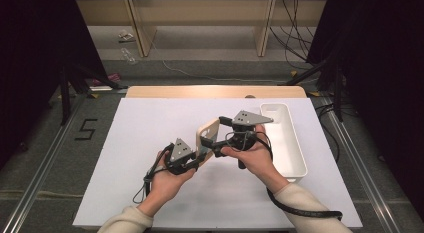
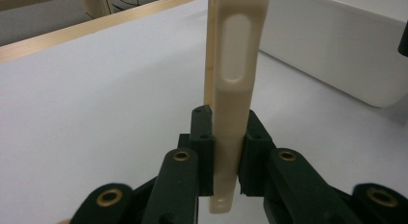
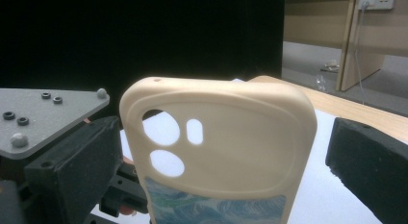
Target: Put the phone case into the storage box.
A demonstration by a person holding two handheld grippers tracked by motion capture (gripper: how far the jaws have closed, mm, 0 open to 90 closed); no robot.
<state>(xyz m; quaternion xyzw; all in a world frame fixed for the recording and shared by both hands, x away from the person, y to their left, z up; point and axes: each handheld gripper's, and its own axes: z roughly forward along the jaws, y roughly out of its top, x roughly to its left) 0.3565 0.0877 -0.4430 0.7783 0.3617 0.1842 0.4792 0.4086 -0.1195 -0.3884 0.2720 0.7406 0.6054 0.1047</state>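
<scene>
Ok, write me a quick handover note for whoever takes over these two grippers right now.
Left gripper: shut on the cream phone case, pinching its lower end edge-on and holding it upright above the white table.
Right gripper: its fingers stand either side of the case with a gap at the right one, so it reads as open, not gripping.
White bin: on the table at the right side, nothing visible inside.
Done: case lifted and brought between both grippers.
Left: probably close the right gripper on the case, then finish the handover or move it to the bin.
</scene>
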